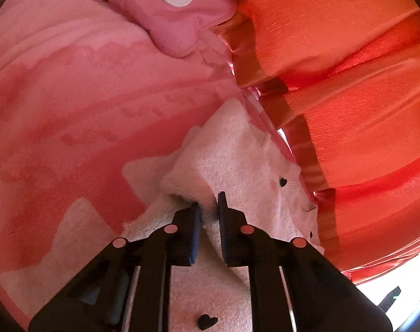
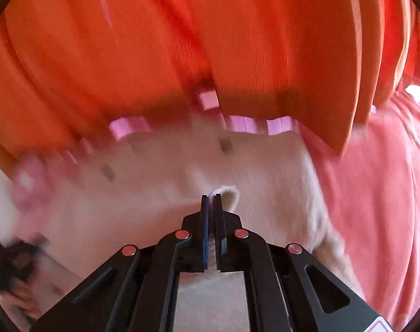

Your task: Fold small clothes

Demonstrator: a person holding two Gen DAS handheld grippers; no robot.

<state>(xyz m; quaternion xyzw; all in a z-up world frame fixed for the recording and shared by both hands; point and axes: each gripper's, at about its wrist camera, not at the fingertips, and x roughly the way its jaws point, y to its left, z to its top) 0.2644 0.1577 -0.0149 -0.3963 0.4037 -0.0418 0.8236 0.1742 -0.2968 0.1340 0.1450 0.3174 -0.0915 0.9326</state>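
Observation:
A small white fleecy garment (image 1: pixel 232 166) with little black hearts lies on a pink blanket (image 1: pixel 71 96). In the left wrist view my left gripper (image 1: pixel 209 204) sits low on the garment with its jaws a little apart, a fold of the fleece bunched at the tips. In the right wrist view my right gripper (image 2: pixel 211 197) is shut on an edge of the white garment (image 2: pixel 182 166), a small loop of fabric poking out past the tips. The right view is blurred by motion.
A pink cushion (image 1: pixel 165 13) with a white round disc lies at the far end of the blanket. Orange-red pleated curtains (image 1: pixel 348 83) hang along the blanket's edge and also show in the right wrist view (image 2: pixel 182 41). The left gripper shows blurred at lower left (image 2: pixel 13 262).

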